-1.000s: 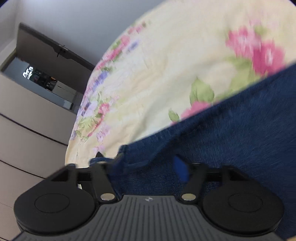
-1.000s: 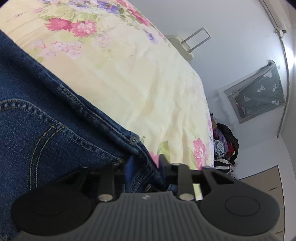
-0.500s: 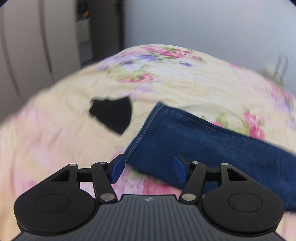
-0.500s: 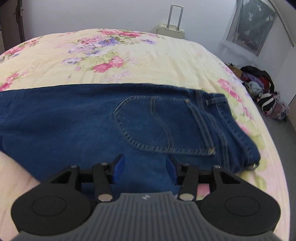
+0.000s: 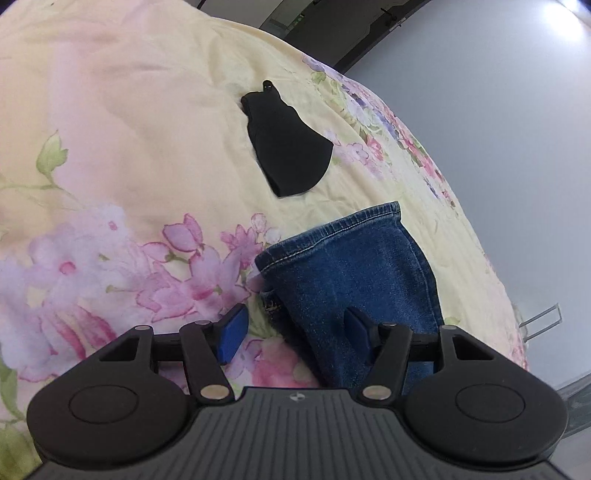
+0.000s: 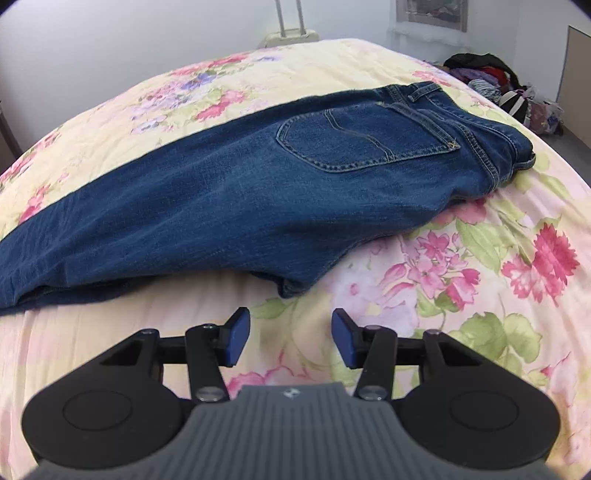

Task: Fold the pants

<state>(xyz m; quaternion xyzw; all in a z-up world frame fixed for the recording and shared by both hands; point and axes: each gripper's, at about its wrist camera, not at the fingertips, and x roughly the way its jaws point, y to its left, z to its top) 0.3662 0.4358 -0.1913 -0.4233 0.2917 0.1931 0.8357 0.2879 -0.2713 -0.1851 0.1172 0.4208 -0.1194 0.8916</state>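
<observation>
Blue jeans [image 6: 258, 192] lie folded lengthwise across the floral bedspread [image 6: 480, 266], waistband and back pocket at the right, legs running left. Their hem end [image 5: 354, 258] shows in the left wrist view. My left gripper [image 5: 293, 332] is open and empty, hovering just above the hem end, its right finger over the denim. My right gripper [image 6: 288, 341] is open and empty over bare bedspread, a short way in front of the jeans' near folded edge.
A black cloth piece [image 5: 288, 144] lies on the bed beyond the hem. A suitcase [image 6: 291, 33] stands past the bed's far edge. A pile of clothes [image 6: 498, 85] lies on the floor at the right. A dark cabinet [image 5: 332, 29] stands behind the bed.
Both grippers were shut on the jeans a second ago; they have let go and opened. Both have pulled back, and the jeans now lie flat on the bed.
</observation>
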